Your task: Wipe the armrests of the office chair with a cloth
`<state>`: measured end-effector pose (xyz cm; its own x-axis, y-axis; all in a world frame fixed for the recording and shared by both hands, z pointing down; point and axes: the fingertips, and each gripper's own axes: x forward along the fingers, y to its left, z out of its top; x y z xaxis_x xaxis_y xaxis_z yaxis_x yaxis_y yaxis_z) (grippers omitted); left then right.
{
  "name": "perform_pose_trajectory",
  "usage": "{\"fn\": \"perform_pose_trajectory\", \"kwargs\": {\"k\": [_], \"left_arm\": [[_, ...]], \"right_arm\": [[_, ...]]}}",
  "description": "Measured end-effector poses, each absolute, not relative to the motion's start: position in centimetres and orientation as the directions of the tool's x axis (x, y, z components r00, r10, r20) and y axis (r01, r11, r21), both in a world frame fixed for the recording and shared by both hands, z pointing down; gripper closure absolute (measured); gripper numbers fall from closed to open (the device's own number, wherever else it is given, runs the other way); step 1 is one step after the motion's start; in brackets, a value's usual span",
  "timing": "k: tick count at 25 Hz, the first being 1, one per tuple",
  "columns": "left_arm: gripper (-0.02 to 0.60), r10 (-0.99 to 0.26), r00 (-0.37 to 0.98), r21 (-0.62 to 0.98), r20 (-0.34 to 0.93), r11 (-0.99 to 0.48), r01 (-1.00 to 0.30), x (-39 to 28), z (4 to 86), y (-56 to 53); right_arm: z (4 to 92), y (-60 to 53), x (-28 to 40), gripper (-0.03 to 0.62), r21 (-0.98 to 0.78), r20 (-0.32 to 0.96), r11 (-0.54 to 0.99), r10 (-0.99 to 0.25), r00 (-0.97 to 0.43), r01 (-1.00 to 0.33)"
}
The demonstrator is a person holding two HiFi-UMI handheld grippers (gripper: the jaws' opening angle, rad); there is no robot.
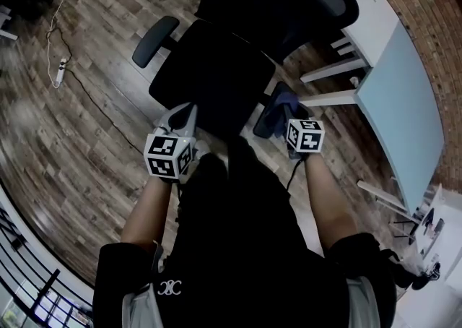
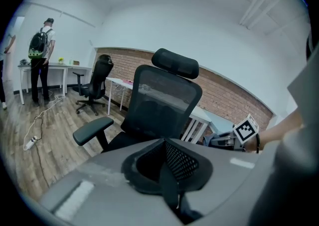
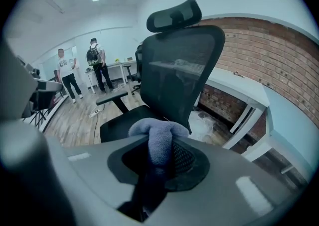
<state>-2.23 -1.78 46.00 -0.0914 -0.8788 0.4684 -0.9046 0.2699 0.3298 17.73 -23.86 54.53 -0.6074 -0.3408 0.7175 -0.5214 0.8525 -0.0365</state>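
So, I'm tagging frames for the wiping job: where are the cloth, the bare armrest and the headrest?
cloth (image 3: 158, 135): right gripper view, on the fold bulging above the jaws.
bare armrest (image 1: 155, 39): head view, middle of its pad.
headrest (image 2: 175, 63): left gripper view, centre of its front.

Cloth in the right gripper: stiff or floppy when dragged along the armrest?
Likely floppy: the cloth bulges and folds over above the shut right hand-held gripper. Probably light and grippy, not slippery; its surface looks fuzzy. It may bunch up when pushed along the armrest.
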Motion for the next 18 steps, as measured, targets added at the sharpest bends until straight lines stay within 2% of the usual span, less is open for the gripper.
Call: {"fn": "perform_pose_trajectory", "kwargs": {"k": [8,13,18], "left_arm": [[0.575,-0.843,-0.083,0.332,0.531,0.297,-0.895,-0.9,48.3,-3.7],[0.575,-0.803,-0.104,0.350,0.586,0.368,-0.861,0.3,50.0,-5.1],[0.575,-0.777,-0.148,0.338,0.611,0.425,-0.840,1.6,50.0,-6.5]], "right_arm": [[59.5,-29.6,17.6,0.516,-0.107,0.810,0.812,-0.263,-0.525,-0.573],[63.0,-32.5,18.2,0.516,-0.129,0.863,0.785,-0.211,-0.458,-0.606],[65.9,-34.1,17.8,0.516,-0.179,0.880,0.780,-0.145,-0.452,-0.600]]}}
